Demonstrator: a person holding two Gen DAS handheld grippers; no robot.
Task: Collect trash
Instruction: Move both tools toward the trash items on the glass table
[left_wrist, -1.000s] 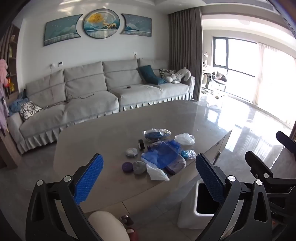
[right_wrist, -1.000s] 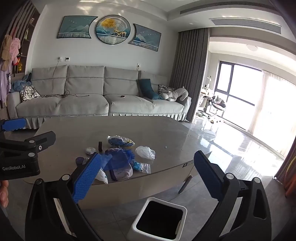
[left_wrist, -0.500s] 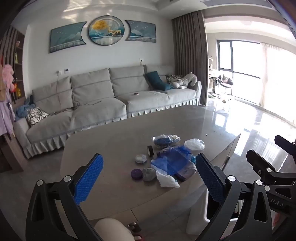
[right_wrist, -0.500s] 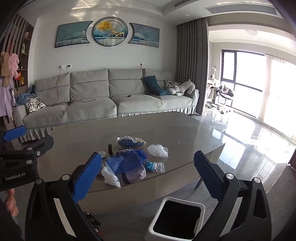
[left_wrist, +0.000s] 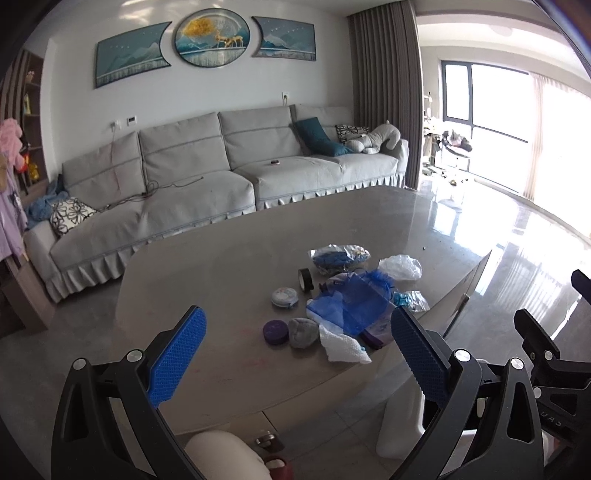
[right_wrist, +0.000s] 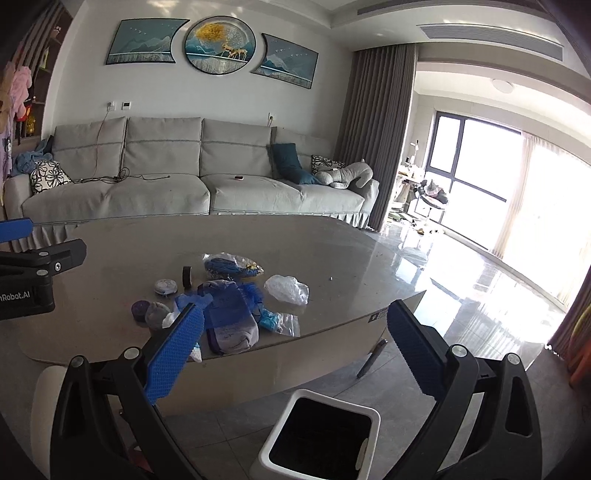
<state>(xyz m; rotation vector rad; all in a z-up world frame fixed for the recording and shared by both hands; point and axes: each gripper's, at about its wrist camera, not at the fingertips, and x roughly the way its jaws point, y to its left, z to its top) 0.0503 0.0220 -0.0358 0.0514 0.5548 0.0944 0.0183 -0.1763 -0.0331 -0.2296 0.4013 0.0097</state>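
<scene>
A pile of trash lies near the front edge of the grey table (left_wrist: 207, 280): a blue mesh bag (left_wrist: 351, 306), a white tissue (left_wrist: 341, 347), clear plastic bags (left_wrist: 400, 267), a purple lid (left_wrist: 275, 330), a grey lump (left_wrist: 303, 332) and a black tape roll (left_wrist: 304, 279). The pile also shows in the right wrist view, with the blue mesh bag (right_wrist: 225, 306) in its middle. A white trash bin (right_wrist: 321, 435) stands on the floor in front of the table. My left gripper (left_wrist: 295, 354) and my right gripper (right_wrist: 291, 350) are both open and empty, short of the table.
A grey sofa (left_wrist: 221, 173) with cushions stands behind the table. Glossy floor (right_wrist: 461, 280) and bright windows lie to the right. A white rounded object (left_wrist: 225, 458) and a small red thing sit low at the front left.
Both grippers have risen and come a little closer to the table. The trash pile now sits nearer the middle of both views. Both jaws stay open.
</scene>
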